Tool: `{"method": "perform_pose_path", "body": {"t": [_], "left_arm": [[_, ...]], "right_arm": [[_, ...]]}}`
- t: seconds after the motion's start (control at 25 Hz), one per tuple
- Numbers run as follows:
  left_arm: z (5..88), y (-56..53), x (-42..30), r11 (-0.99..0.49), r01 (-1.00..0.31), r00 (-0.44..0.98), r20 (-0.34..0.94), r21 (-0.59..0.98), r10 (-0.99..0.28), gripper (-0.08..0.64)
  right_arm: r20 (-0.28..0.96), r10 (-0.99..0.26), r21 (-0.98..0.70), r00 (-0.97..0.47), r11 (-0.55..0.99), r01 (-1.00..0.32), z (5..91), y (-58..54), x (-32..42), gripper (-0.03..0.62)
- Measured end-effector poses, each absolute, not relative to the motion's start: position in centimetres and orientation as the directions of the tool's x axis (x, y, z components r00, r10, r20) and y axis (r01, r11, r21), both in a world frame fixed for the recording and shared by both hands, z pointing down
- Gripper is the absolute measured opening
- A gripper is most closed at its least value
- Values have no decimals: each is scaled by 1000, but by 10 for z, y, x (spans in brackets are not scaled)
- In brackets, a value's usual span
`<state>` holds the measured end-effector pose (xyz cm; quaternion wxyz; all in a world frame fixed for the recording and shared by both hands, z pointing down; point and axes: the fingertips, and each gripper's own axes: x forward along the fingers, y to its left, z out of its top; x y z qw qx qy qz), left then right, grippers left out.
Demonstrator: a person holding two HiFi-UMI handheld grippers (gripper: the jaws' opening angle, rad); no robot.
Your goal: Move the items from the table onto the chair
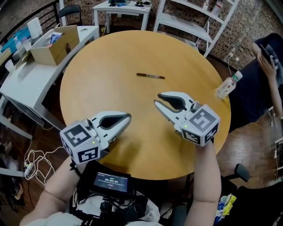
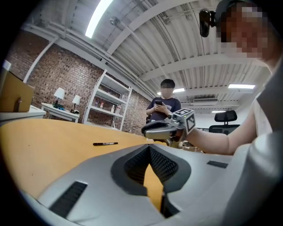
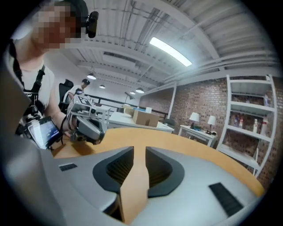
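A black pen (image 1: 150,76) lies on the round wooden table (image 1: 110,57), past both grippers; the left gripper view has the pen (image 2: 105,143) at its middle left. A clear plastic bottle (image 1: 228,85) lies at the table's right edge. My left gripper (image 1: 128,117) hovers over the near left of the table with its tips together and nothing between them (image 2: 149,148). My right gripper (image 1: 157,98) is over the near middle, jaws apart and empty (image 3: 139,149), pointing left toward the left gripper. Neither touches the pen or the bottle.
A person (image 1: 265,62) sits just beyond the table's right edge, holding a phone. A cardboard box (image 1: 55,44) stands on a white desk at the left. White shelving (image 1: 194,22) and a small white table (image 1: 121,9) are behind. Cables (image 1: 33,159) lie on the floor at the left.
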<state>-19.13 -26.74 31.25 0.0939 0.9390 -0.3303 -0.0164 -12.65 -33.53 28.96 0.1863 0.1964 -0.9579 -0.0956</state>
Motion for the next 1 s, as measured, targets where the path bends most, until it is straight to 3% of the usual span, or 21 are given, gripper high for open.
{"method": "perform_pose_path", "body": {"t": [0.12,0.24,0.52,0.84,0.88,0.96,1.0], "left_arm": [[312,-270,-203,-754,-624,773,21,203,-634,21],[311,-273,-222,-735,-644,756,25,211,-655,21],[311,-278,-235,-718,-665,739,42,206,-673,21],[306,-273,-235,-710,-675,732,56,201,-679,21],[307,-273,-235,-708,-676,730,55,205,-681,21],[309,-273,-234,-708,-673,732,54,214,-680,21],[310,-273,-232,-709,-670,734,54,218,-677,21]], "right_arm": [[450,-375,307,-810,917,-254,317,-390,-122,89],[529,-368,288,-765,925,-246,343,-445,-118,92],[550,-403,287,-732,914,-287,370,-522,-135,120],[640,-365,141,-677,921,-363,402,-543,-125,166],[650,-364,129,-667,918,-374,403,-541,-127,154],[683,-375,139,-626,909,-393,406,-532,-132,57],[703,-388,159,-597,903,-399,408,-527,-133,40]]}}
